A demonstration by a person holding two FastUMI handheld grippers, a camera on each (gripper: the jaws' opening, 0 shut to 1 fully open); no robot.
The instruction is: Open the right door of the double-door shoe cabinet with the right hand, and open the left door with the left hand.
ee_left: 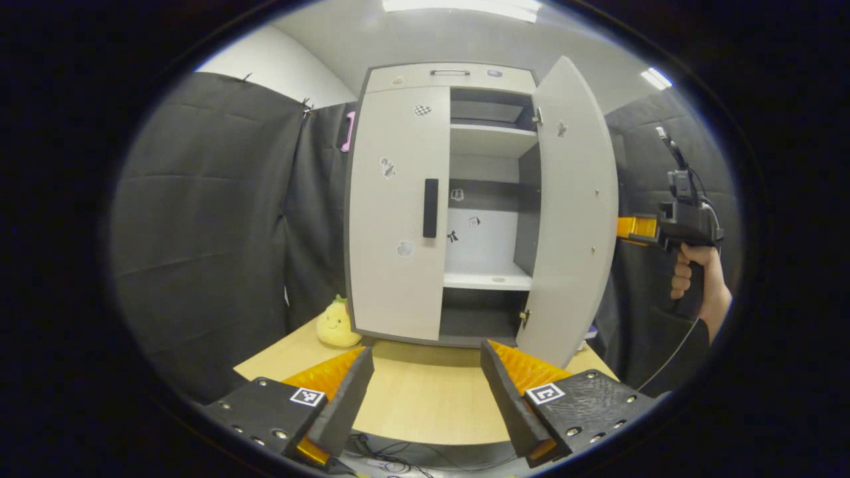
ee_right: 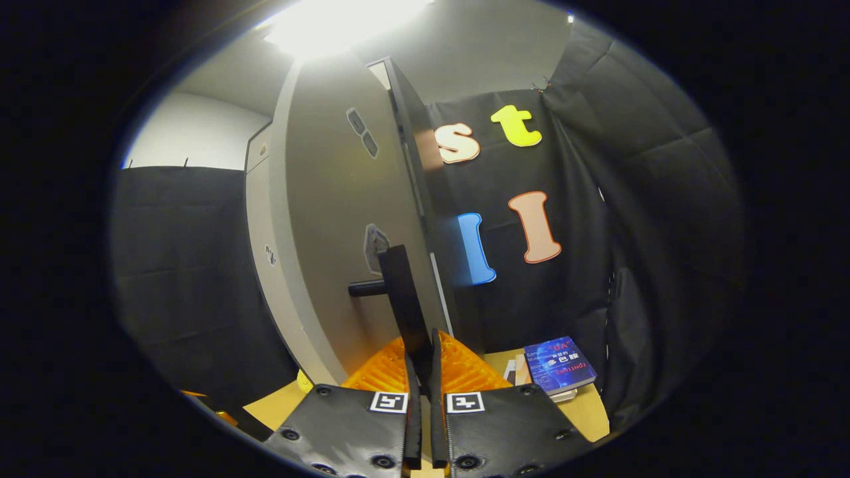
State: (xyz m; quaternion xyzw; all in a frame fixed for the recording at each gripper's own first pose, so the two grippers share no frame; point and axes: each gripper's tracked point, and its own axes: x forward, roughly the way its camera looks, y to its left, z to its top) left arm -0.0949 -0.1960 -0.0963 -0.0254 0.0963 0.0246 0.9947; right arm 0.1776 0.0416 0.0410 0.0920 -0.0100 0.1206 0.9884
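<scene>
The shoe cabinet (ee_left: 458,79) stands on the wooden table (ee_left: 425,392); its right door (ee_left: 574,212) is swung open and hides the right gripper's (ee_right: 421,352) tips, while the left door (ee_left: 395,212) sits closed. Inside the cabinet, the visible shelves look bare. In the right gripper view, that gripper's jaws pinch the right door's dark handle (ee_right: 402,292). The left gripper (ee_left: 425,382) hangs before the cabinet, jaws wide, holding nothing.
</scene>
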